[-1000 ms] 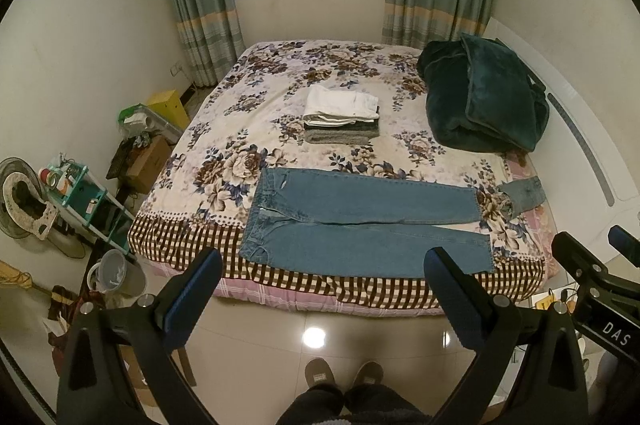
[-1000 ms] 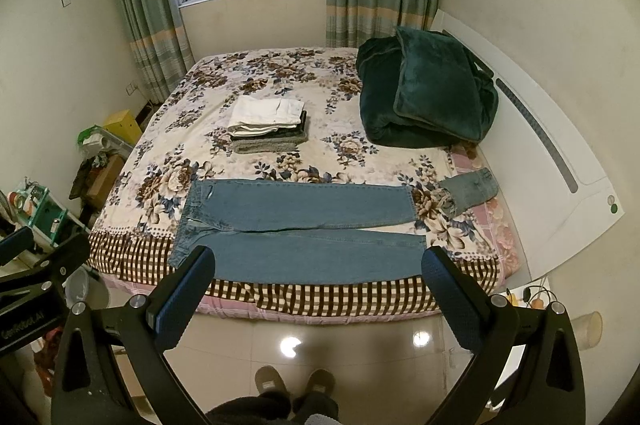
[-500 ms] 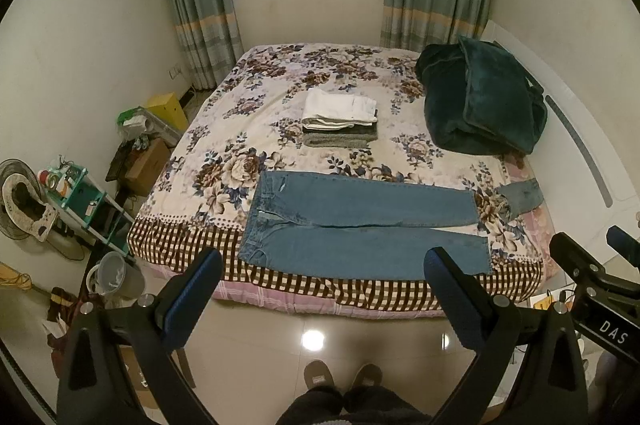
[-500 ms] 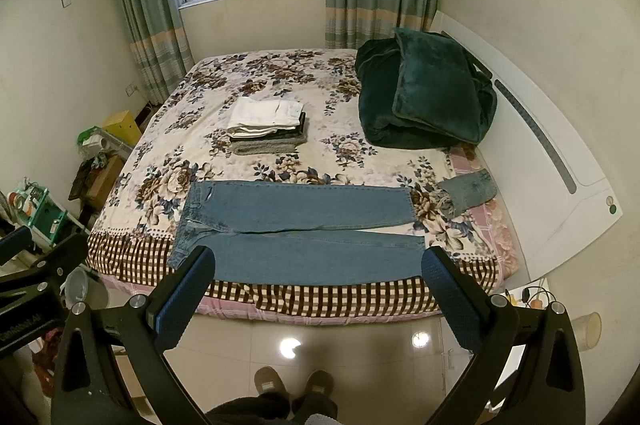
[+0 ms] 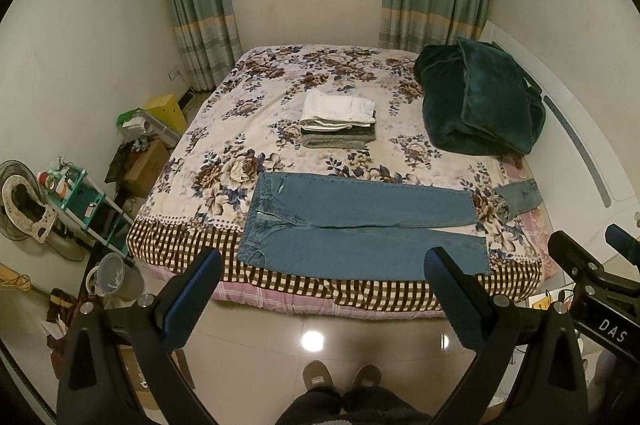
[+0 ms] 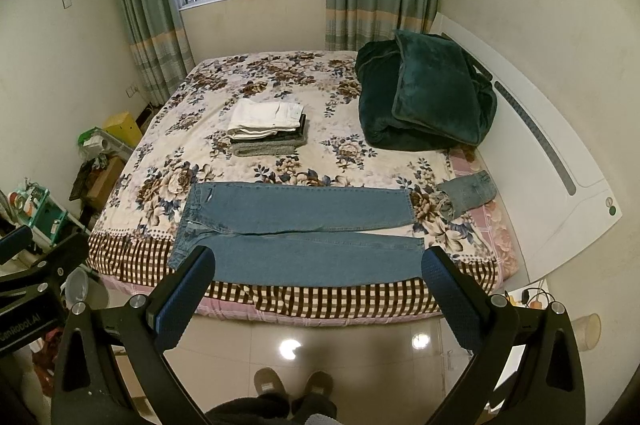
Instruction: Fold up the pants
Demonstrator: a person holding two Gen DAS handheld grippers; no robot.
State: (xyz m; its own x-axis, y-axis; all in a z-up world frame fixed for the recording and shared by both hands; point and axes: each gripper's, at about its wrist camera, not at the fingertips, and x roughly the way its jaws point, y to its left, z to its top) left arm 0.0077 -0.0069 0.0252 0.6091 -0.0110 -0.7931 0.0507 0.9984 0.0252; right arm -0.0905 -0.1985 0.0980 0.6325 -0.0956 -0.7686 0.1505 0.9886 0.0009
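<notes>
Blue jeans [image 5: 360,225] lie flat along the near edge of the floral bed [image 5: 280,97], waistband to the left, legs to the right; they also show in the right wrist view [image 6: 296,237]. My left gripper [image 5: 322,275] is open and empty, held above the floor in front of the bed, short of the jeans. My right gripper [image 6: 316,273] is open and empty too, at the same distance. The right gripper's body shows at the left wrist view's right edge [image 5: 592,273].
A stack of folded clothes [image 5: 338,119] sits mid-bed. A dark green blanket [image 5: 480,105] is piled by the white headboard [image 5: 580,145]. A small folded denim piece [image 5: 520,195] lies at the right. Shelves, boxes and a bucket [image 5: 116,275] crowd the left floor.
Both views have shifted slightly; the bed sits a little lower and nearer in frame. Both grippers stay open and the jeans have not moved.
</notes>
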